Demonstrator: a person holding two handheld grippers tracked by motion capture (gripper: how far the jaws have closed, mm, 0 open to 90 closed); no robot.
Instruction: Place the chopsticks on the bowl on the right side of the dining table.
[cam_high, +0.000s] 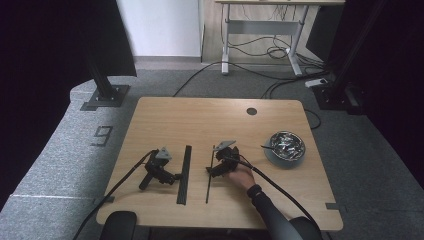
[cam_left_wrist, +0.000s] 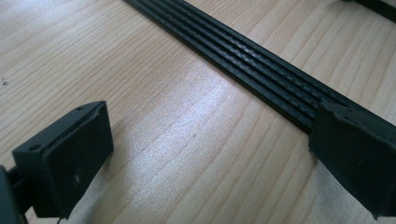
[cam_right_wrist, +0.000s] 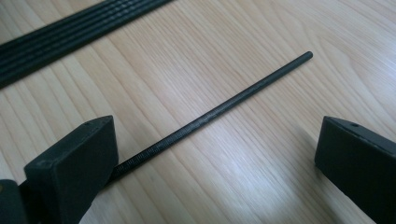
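Rod (cam_right_wrist: 224, 108): thin black, threaded, straight; lies flat on worktop (cam_high: 210, 120), mid-front, running front-to-back, far end free.
Strip (cam_high: 184, 174): flat black, ribbed lengthwise w/ grooves; lies flat just left of rod, roughly parallel, apart, near end close to front edge.

I read one sign | dark taped digit "9" (cam_high: 103, 135) | it sits on the grey floor (cam_high: 60, 150), left of the tabletop (cam_high: 200, 115) | nothing else legible
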